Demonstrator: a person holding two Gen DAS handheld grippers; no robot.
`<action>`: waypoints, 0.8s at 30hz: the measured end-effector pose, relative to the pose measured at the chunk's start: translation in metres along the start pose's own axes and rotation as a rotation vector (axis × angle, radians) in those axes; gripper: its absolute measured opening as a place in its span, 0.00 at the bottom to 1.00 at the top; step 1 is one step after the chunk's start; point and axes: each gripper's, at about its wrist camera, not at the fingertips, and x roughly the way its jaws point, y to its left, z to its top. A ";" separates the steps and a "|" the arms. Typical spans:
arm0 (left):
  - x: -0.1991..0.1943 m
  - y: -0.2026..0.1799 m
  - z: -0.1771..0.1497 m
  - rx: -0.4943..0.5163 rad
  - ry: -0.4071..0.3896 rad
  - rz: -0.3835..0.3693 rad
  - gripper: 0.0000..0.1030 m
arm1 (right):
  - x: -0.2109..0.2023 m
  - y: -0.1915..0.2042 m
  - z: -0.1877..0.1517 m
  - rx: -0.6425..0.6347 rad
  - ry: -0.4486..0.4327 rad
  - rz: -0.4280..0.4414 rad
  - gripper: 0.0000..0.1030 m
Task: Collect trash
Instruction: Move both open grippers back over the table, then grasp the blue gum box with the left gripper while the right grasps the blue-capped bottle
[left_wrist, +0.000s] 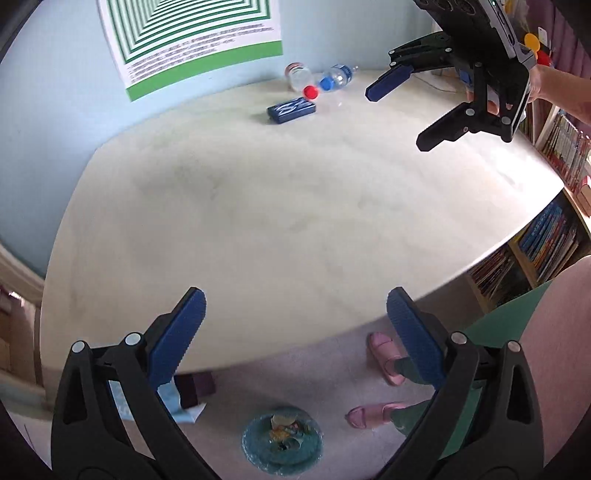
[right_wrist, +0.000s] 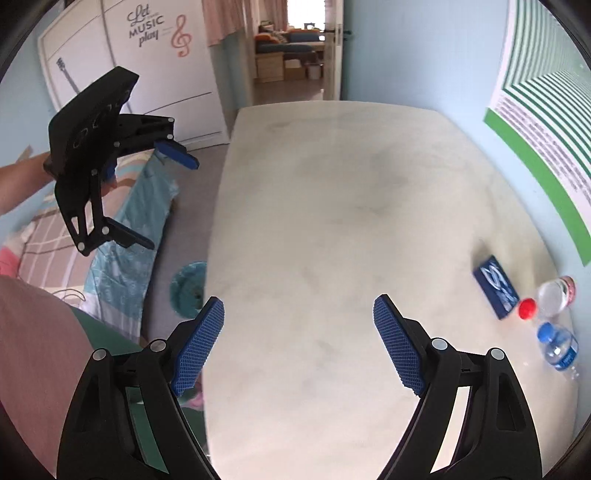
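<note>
Jaws on our left gripper (left_wrist: 295, 325) and right gripper (right_wrist: 299, 332) stood apart, empty, above the pale bench (left_wrist: 277, 206). Below sat a teal bin (left_wrist: 282, 441), apparently holding scraps. Farther off lay a blue box (left_wrist: 291, 109) and two bottles (left_wrist: 321, 77).

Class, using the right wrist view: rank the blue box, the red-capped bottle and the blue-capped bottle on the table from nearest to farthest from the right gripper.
Measured from the right gripper, open over the table:
1. Blue box, to the right, lying flat, nearest.
2. and 3. Red-capped bottle and blue-capped bottle, both lying beyond the box by the table's right edge; too close to call.
</note>
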 end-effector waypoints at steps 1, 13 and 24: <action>0.008 -0.003 0.017 0.019 -0.004 -0.018 0.93 | -0.009 -0.015 -0.008 0.015 -0.007 -0.022 0.80; 0.100 -0.006 0.161 0.188 -0.030 -0.082 0.93 | -0.066 -0.150 -0.094 0.187 0.031 -0.174 0.84; 0.198 0.011 0.247 0.393 0.049 -0.145 0.93 | -0.065 -0.251 -0.120 -0.029 0.140 -0.345 0.85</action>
